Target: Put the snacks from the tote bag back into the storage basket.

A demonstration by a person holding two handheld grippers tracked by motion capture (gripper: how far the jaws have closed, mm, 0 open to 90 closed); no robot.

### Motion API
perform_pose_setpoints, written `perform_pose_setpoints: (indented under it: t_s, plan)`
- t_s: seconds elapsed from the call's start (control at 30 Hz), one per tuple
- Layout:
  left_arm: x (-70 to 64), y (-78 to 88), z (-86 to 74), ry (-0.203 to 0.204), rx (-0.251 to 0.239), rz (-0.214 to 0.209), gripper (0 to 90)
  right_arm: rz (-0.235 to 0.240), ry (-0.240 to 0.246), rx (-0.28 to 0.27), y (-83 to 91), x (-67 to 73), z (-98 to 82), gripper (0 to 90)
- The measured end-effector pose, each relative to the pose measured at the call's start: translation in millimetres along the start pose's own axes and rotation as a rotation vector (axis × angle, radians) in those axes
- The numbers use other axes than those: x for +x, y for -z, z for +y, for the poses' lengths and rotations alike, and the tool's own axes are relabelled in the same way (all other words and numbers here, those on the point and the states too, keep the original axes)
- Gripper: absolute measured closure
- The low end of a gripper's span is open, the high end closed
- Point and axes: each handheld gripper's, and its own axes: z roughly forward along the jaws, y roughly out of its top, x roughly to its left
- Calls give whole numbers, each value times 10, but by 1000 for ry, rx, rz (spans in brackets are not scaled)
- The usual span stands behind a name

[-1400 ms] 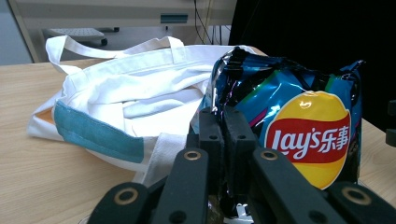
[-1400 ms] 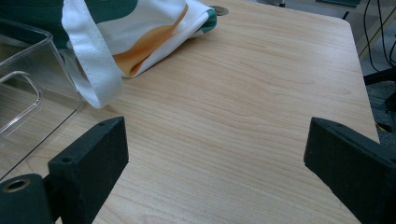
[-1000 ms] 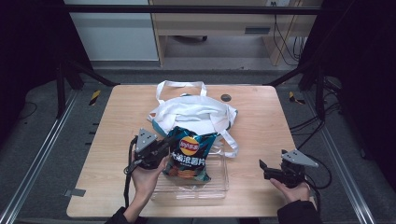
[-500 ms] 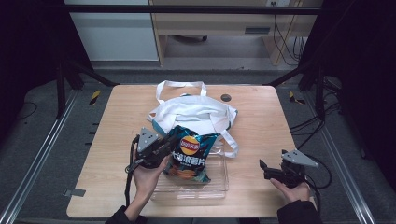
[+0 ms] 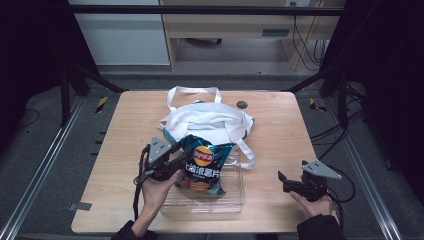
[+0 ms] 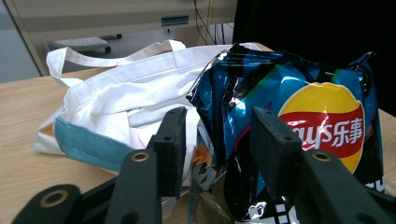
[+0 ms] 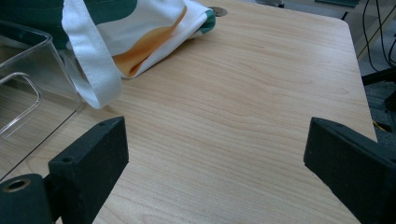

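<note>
Left hand-held gripper [image 6: 217, 140] sits at the crumpled edge of the chip bag [image 6: 322, 126], jaws partly apart either side of the foil — whether they pinch it I cannot tell. That bag stands in the clear bin [image 5: 232, 197], against the tote [image 5: 210, 120]. Right hand-held gripper [image 7: 215, 149] hovers wide open, holding nothing, over bare counter [image 7: 243, 93].

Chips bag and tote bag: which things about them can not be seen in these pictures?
- Chips bag: in the left gripper view its lower part is hidden behind the left gripper; whether the jaws pinch the bag's edge cannot be told.
- Tote bag: its inside is closed from the high view.
- Clear bin: the chips bag covers much of its floor.
</note>
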Motion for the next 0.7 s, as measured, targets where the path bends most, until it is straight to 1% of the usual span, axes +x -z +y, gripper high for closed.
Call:
perform_pose_setpoints:
  t_s: [0.17,0.37,0.5,0.53,0.7]
  plan:
    - [6,24,6,-12,5,-5,479,-2,1,-4,5,-3,0,68]
    - [31,76,12,-31,11,-18,435,0,-2,-6,9,-2,1,68]
    - [62,131,18,-33,14,-35,404,3,-7,-5,15,0,2,67]
    - [72,143,14,-33,17,-40,398,1,-5,-6,15,-2,2,67]
    - [143,204,-17,-43,24,-34,390,2,-6,-7,18,0,3,67]
